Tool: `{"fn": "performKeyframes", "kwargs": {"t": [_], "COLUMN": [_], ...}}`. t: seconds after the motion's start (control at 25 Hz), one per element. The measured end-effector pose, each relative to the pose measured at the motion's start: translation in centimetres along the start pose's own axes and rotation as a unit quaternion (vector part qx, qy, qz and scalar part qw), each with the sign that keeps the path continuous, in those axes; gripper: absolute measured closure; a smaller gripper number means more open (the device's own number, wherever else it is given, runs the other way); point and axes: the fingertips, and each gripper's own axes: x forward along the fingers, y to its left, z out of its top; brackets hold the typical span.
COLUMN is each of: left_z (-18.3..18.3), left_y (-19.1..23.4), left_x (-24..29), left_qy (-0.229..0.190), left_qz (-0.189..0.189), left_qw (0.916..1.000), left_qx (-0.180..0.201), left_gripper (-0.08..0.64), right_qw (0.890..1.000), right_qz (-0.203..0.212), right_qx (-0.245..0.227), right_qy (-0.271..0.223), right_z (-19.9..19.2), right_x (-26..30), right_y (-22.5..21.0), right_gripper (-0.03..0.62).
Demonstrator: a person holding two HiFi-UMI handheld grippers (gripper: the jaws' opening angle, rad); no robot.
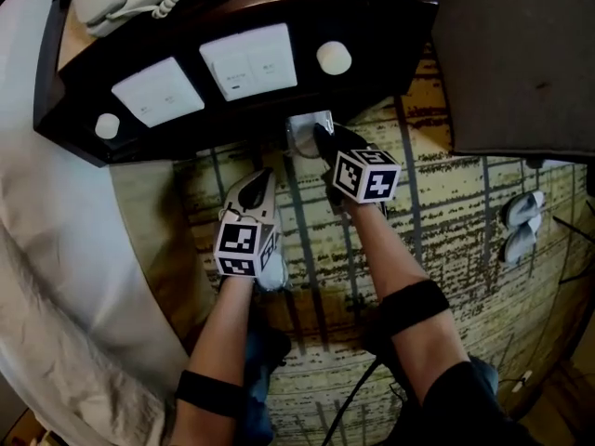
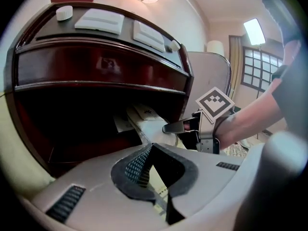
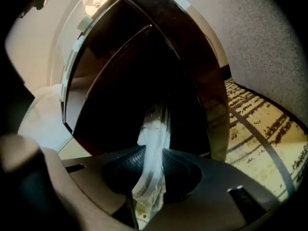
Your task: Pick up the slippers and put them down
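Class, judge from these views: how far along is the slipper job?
Done: the right gripper is clamped on the wrapped slipper packet. In hand: the packet is at the lower shelf of the nightstand. Left: setting it down on the carpet. The left gripper is shut, empty.

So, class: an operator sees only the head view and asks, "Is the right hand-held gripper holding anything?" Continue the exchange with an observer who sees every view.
Observer: Yes. In its own view the right hand-held gripper has its jaws shut on plastic-wrapped white slippers.
Operator: And the left hand-held gripper?
Observer: Its jaws are together with nothing between them.
Operator: Where do the slippers point?
Observer: Into the open front of the nightstand, below its top.
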Motion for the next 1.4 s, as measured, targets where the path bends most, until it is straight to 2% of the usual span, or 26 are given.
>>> {"fn": "performKeyframes", "kwargs": {"t": [0.36, 0.48, 0.64, 0.68, 0.76, 0.84, 1.0, 1.08, 1.24, 1.4], "left_z": [-0.3, -0.3, 0.3, 0.5, 0.6, 0.6, 1.3, 1.7, 4.4, 9.6], "left_y": [2.2, 2.2, 1.7, 1.6, 1.4, 1.1, 0.9, 0.4, -1.7, -4.0], "left_x": [-0.1, -0.1, -0.4, -0.5, -0.8, -1.1, -2.0, -3.2, -7.4, -13.2], "left_qy": [-0.007, -0.009, -0.012, -0.012, -0.013, -0.011, -0.007, 0.002, 0.024, 0.035], "left_qz": [0.015, 0.015, 0.01, 0.01, 0.011, 0.01, 0.009, 0.01, 0.006, 0.013], "left_qw": [0.9998, 0.9998, 0.9998, 0.9998, 0.9998, 0.9998, 0.9998, 0.9997, 0.9992, 0.9987], "left_qx": [-0.007, -0.01, -0.011, -0.011, -0.01, -0.01, -0.013, -0.021, -0.031, -0.036], "left_gripper": [0.559, 0.559, 0.559, 0.559, 0.559, 0.559, 0.559, 0.559, 0.559, 0.559], "right_qw": [0.999, 0.996, 0.989, 0.987, 0.983, 0.981, 0.979, 0.981, 0.984, 0.985], "right_qz": [-0.047, -0.076, -0.129, -0.142, -0.16, -0.167, -0.161, -0.153, -0.131, -0.116], "right_qx": [-0.007, -0.028, -0.063, -0.069, -0.076, -0.089, -0.119, -0.119, -0.116, -0.126], "right_qy": [-0.019, -0.025, -0.034, -0.037, -0.04, -0.037, -0.024, -0.007, 0.026, 0.037], "right_z": [2.1, 2.5, 3.3, 3.5, 3.8, 3.8, 3.7, 3.2, 3.0, 6.8], "right_x": [2.8, 2.9, 2.2, 1.9, 1.3, 1.0, -0.1, -1.6, -6.9, -14.7], "right_y": [-0.7, -1.1, -1.5, -1.6, -1.7, -1.4, -0.5, 0.4, 2.8, 6.9], "right_gripper": [0.468, 0.448, 0.398, 0.373, 0.27, 0.232, 0.229, 0.234, 0.3, 0.494]}}
